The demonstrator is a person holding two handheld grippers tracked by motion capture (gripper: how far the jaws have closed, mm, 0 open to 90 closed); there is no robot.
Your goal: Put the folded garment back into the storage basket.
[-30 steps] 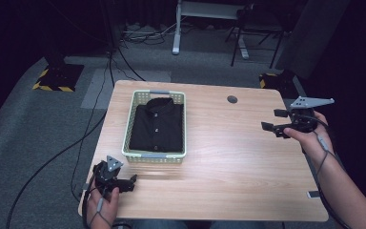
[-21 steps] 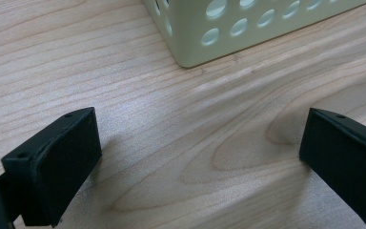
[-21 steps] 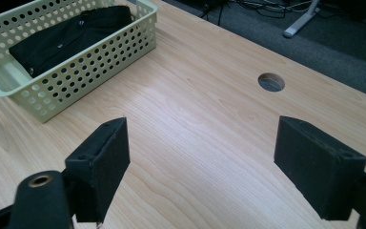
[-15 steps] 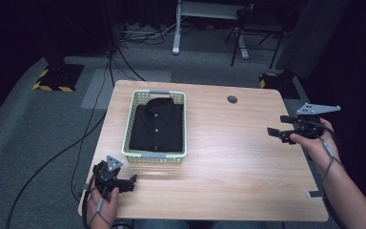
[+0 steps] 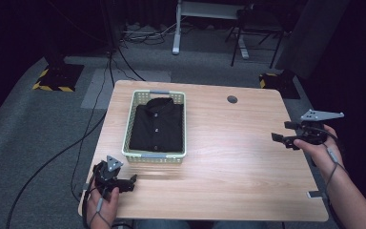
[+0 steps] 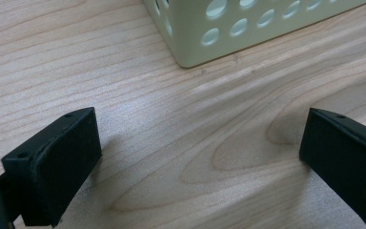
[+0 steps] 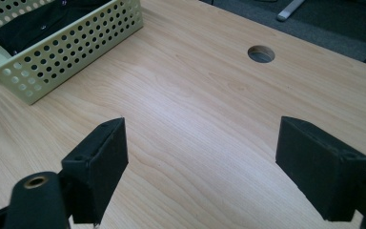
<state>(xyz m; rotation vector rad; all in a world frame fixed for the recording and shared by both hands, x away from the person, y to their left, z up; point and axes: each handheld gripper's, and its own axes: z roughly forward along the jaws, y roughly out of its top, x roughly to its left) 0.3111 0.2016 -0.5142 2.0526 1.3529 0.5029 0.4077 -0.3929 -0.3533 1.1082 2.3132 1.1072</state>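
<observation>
A pale green perforated basket (image 5: 156,156) stands on the left half of the wooden table (image 5: 228,162) and holds a folded black shirt (image 5: 156,124). My left gripper (image 5: 132,182) rests low at the table's front left corner, just in front of the basket; its jaws are open with bare wood between them (image 6: 200,157). A corner of the basket (image 6: 205,38) lies ahead of it. My right gripper (image 5: 279,135) hovers at the table's right edge, open and holding nothing (image 7: 200,157), pointed toward the basket (image 7: 66,52) and the shirt (image 7: 33,24).
A round cable hole (image 5: 232,99) sits near the table's far edge, also visible from the right gripper (image 7: 261,53). Cables (image 5: 95,124) trail across the grey floor to the left. A desk frame and chair legs (image 5: 209,28) stand behind the table.
My right gripper has drifted toward me and slightly rightward along the table's right edge. The left gripper and the basket have stayed put.
</observation>
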